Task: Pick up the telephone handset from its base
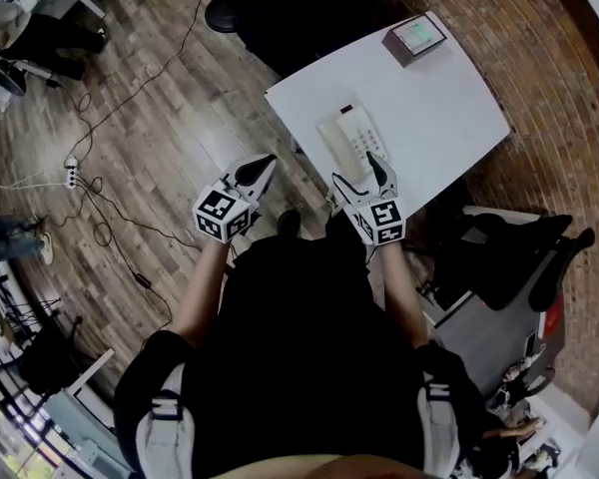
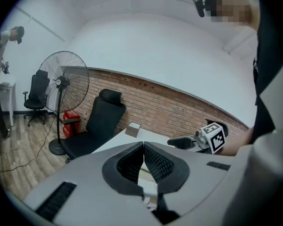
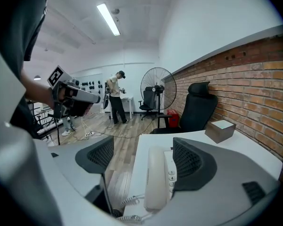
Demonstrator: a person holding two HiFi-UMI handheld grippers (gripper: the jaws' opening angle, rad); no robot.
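Note:
A white telephone [image 1: 351, 140] sits near the front edge of the white table [image 1: 449, 118]. Its handset [image 3: 155, 178] lies on the base [image 3: 172, 173], beside the keypad, with a coiled cord [image 3: 132, 201] hanging off the near end. My right gripper [image 3: 144, 159] is open, and the handset's near end lies between its jaws without either pad pressing on it. In the head view that right gripper [image 1: 359, 171] hovers over the phone's near end. My left gripper [image 2: 144, 147] is shut on nothing, held off the table's left side [image 1: 252, 178].
A small grey box [image 1: 416, 38] stands at the table's far corner. A black office chair [image 3: 193, 112] and a standing fan [image 3: 155, 86] are beyond the table. Cables and a power strip [image 1: 70, 173] lie on the wooden floor at left. A person [image 3: 115, 95] stands far back.

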